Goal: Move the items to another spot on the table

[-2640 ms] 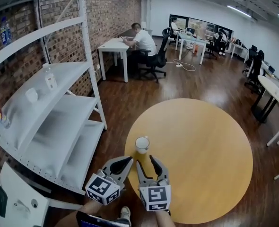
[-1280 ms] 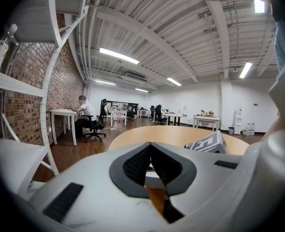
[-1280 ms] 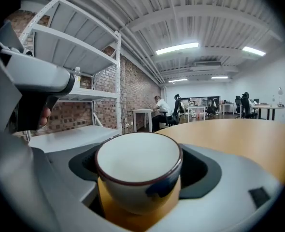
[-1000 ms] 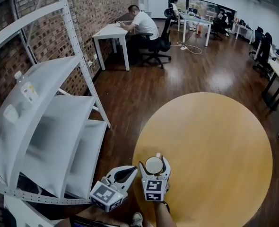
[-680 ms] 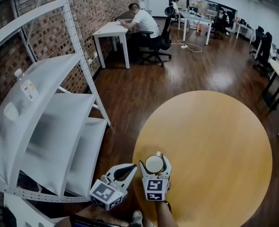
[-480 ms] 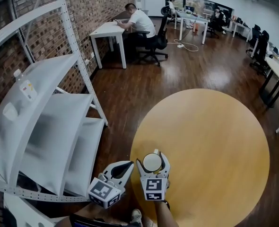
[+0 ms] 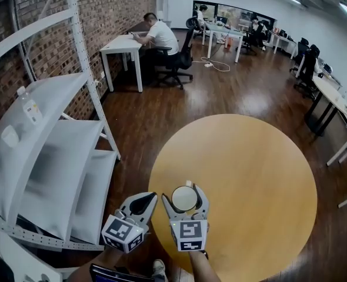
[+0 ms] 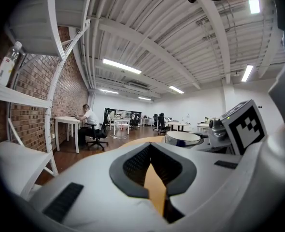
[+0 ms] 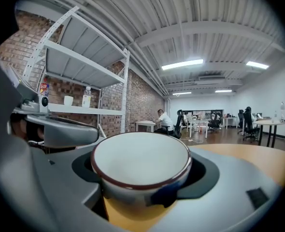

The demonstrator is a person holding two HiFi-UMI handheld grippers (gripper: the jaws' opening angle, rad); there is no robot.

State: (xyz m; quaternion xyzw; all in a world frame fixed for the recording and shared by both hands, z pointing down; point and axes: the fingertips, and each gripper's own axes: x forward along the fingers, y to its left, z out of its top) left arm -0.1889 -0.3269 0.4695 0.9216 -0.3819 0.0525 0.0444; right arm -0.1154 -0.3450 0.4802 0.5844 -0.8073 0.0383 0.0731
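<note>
A white cup (image 7: 184, 198) with a dark red rim sits upright between the jaws of my right gripper (image 7: 184, 194), near the left front part of the round wooden table (image 7: 250, 175). In the right gripper view the cup (image 9: 140, 161) fills the space between the pads, which hug its sides, with yellow tabletop just below it. I cannot tell whether the cup is off the table. My left gripper (image 7: 143, 202) hovers just left of it by the table's edge, shut and holding nothing. From the left gripper view the cup (image 8: 183, 138) shows to the right.
A white metal shelf rack (image 7: 50, 134) stands to the left, with a bottle (image 7: 29, 107) on an upper shelf. Dark wood floor surrounds the table. A person sits at a white desk (image 7: 122, 44) far behind, and more desks and chairs stand beyond.
Earlier the cup stood on the table in front of the open right gripper; now the jaws are around it. Over the last second the grip looks unchanged; only the head view has shifted.
</note>
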